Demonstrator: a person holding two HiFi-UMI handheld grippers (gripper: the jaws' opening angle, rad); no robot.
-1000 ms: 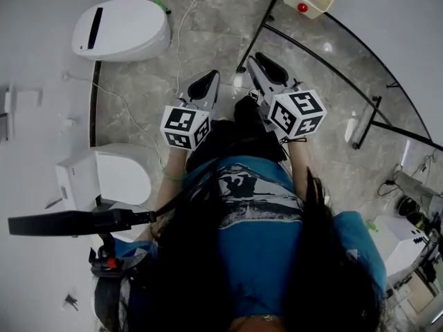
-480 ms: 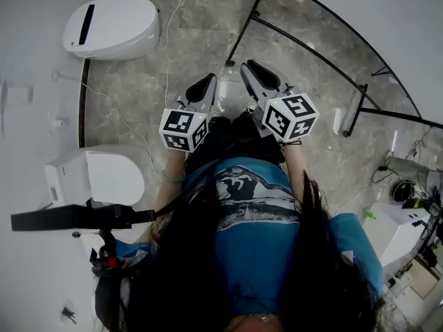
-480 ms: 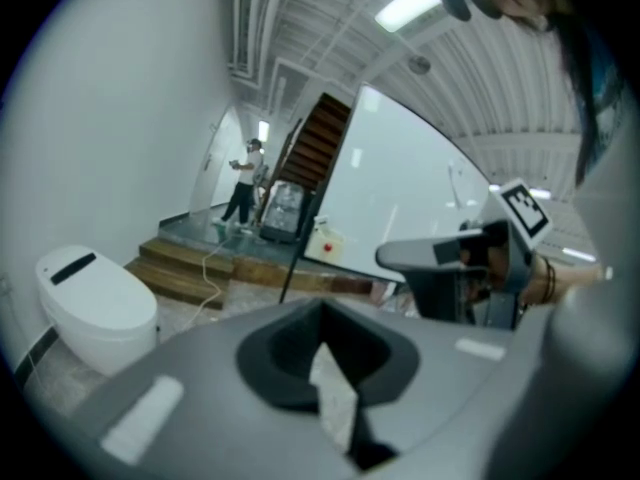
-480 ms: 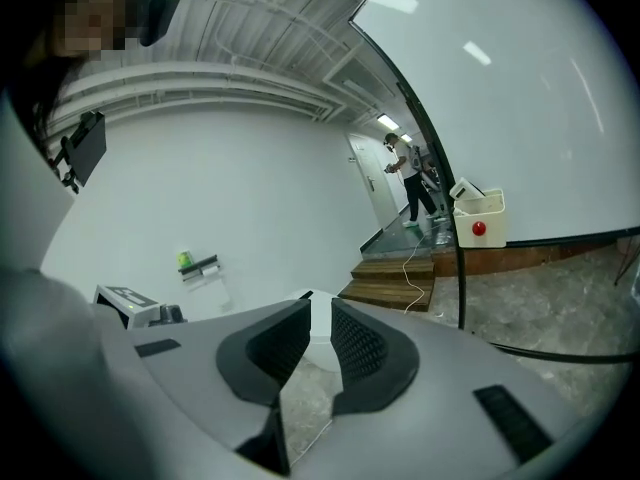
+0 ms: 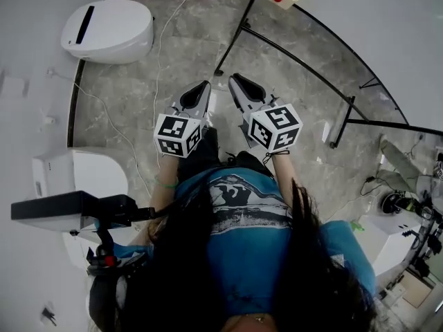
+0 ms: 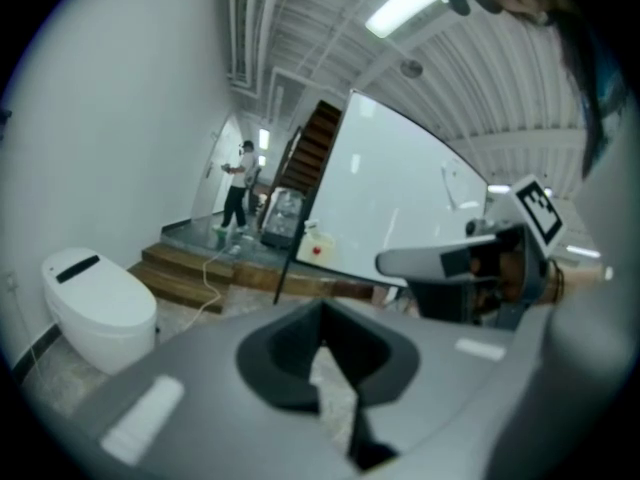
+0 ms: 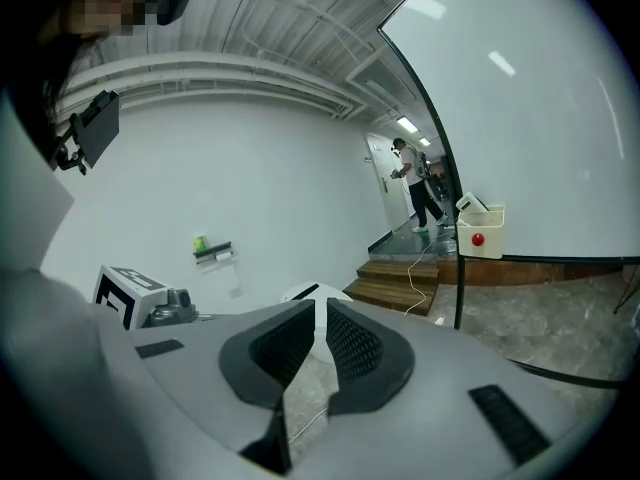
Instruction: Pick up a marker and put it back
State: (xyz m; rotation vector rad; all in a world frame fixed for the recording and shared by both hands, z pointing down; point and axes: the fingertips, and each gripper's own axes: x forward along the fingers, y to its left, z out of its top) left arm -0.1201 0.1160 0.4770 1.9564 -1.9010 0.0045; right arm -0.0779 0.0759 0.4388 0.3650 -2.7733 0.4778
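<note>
Holding my left gripper (image 5: 199,92) and right gripper (image 5: 242,87) side by side over the marble floor (image 5: 138,68), I have both sets of jaws closed with nothing between them. A whiteboard (image 5: 374,33) on a black frame stands ahead to my right. Where the marker is, I cannot tell from any view.

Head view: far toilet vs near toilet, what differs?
The far toilet has a dark stripe on its lid; the near toilet shows none. The far toilet is in full view; the near toilet is partly hidden behind a black bar. Both are white and stand along the same wall.
</note>
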